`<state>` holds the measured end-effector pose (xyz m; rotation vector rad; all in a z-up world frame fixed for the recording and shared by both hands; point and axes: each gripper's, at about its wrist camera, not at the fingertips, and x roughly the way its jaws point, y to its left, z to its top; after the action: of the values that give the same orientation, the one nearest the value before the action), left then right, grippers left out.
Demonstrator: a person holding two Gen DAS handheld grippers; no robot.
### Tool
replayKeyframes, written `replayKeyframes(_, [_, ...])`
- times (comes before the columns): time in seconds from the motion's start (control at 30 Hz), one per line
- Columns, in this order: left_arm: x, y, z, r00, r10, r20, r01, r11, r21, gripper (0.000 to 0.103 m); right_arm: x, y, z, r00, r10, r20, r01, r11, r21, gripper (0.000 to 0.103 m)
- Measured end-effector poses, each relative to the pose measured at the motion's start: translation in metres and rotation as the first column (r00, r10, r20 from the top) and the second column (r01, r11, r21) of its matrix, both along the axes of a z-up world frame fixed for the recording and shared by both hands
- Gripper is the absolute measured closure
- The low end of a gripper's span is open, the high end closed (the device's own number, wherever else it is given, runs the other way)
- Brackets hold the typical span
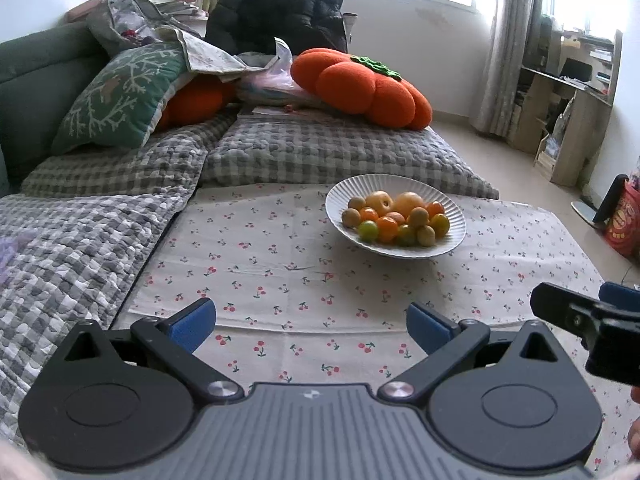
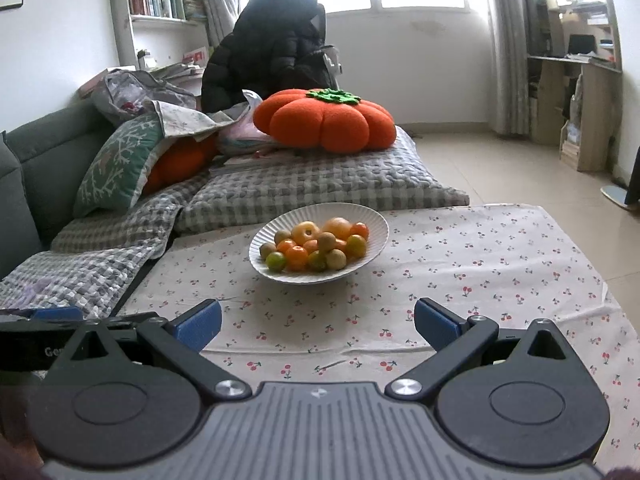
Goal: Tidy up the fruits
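Cherry-print tablecloth, heaped fruit plate partly self-hidden; both claws spread, empty.

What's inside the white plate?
The white plate holds a heap of small round fruits: orange ones, green ones, tan ones and two bigger yellow ones. Anything beneath the heap, and the plate's middle, is covered.

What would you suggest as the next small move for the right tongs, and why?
Probably ease the right tongs forward toward the white plate. Both the right and left tongs are open and empty, and all the fruit sits piled on that plate, ahead of the tips.
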<state>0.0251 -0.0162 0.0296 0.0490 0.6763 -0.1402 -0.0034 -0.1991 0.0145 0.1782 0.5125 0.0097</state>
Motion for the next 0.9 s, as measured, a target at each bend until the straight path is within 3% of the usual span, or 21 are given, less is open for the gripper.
replayKeyframes(0.9, [0.0004,-0.0037,-0.0041,0.999,-0.030,0.023,0.030,0.999,0.022,0.009,0.0005,0.0092,-0.0012,0.999,0.034,-0.002,-0.034,0.999,-0.028,0.000])
